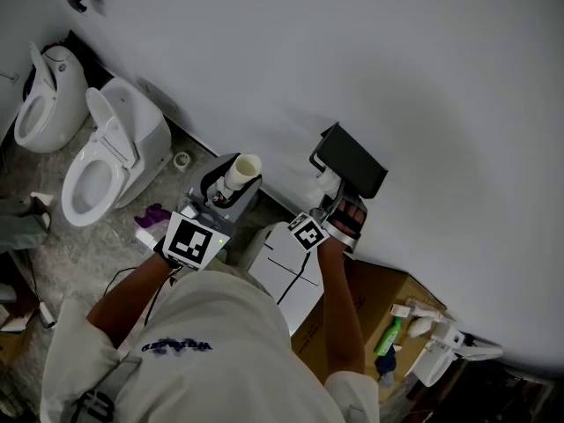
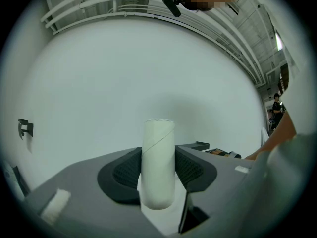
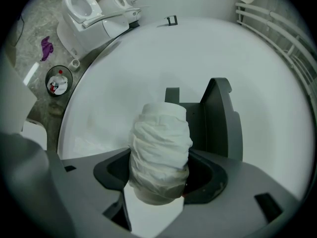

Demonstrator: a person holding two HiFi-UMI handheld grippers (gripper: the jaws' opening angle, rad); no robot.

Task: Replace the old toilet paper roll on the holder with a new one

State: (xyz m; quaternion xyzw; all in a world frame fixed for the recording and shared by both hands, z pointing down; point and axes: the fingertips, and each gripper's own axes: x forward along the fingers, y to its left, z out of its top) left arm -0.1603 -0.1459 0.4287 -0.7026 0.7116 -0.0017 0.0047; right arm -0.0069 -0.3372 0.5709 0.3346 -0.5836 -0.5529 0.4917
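- Our left gripper (image 2: 158, 175) is narrowed onto a bare tube (image 2: 158, 148). Both ribbed pads (image 2: 125, 168) press its sides, and nothing else sits between the jaws.
- Our right gripper (image 3: 161, 180) stands wider, closed on a roll (image 3: 161, 143) wrapped in loose, wrinkled paper that fills the gap between its jaws.
- The tube looks like the spent core. We judge the left gripper holds it off to the side, apart from the holder, simply to keep it out of the way.
- The holder (image 3: 221, 118) is just ahead of the right gripper and a little to its right, fixed on the wall (image 3: 114, 78) with its cover tipped up. We judge the roll is held close in front of it for loading.
- The jaws take the roll low on its body and leave its upper end free, probably so that end can meet the holder first.
- The tube's long axis stands upright, crosswise to the line the left gripper points along. One end rises clear above the jaws and the other hangs just below them.
- The roll's long axis is upright too, its top leaning slightly right, crosswise to the right gripper's line.
- No view shows the holder's spindle, so we cannot tell how the roll must turn.
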